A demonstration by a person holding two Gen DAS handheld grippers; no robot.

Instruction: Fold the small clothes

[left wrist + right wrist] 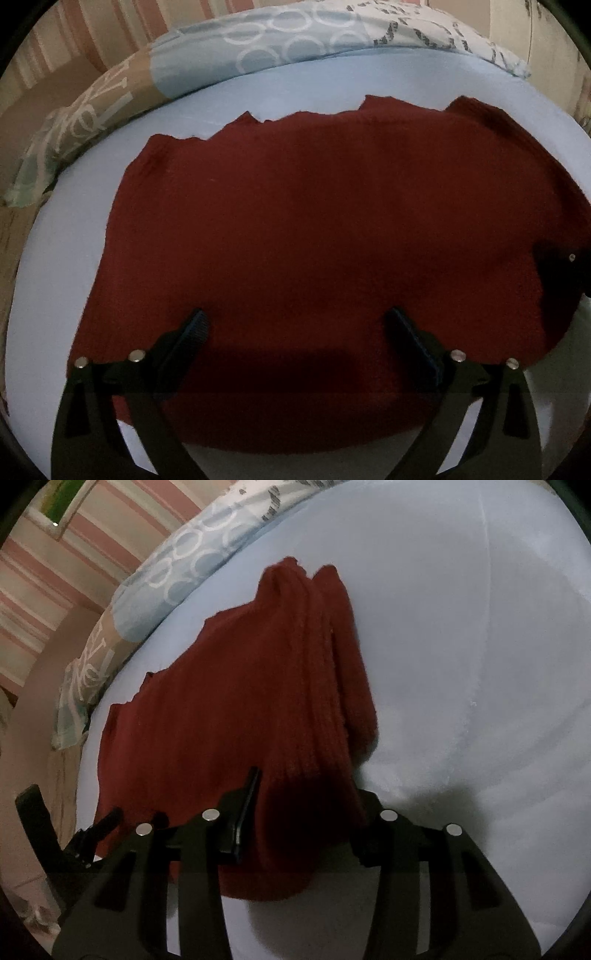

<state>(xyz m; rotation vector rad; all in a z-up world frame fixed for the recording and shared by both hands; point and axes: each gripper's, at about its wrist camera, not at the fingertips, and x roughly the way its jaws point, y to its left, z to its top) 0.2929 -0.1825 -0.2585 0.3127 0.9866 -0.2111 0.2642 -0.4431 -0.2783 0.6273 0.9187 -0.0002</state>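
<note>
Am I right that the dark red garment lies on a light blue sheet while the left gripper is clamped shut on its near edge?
Not quite: the left wrist view shows the left gripper open above the dark red garment, gripping nothing. The light blue sheet part is right.

Red garment (314, 229): matt knitted cloth, ribbed in lengthwise ridges, slightly fuzzy. Sheet (461, 646) beneath: pale blue cloth, smooth, matt. Quilt (258, 48) at far edge: printed cloth, soft, matt. Left gripper (297, 332) and right gripper (306, 797): black matt plastic, ridged pads seen on left one, shiny metal pins at joints.
</note>
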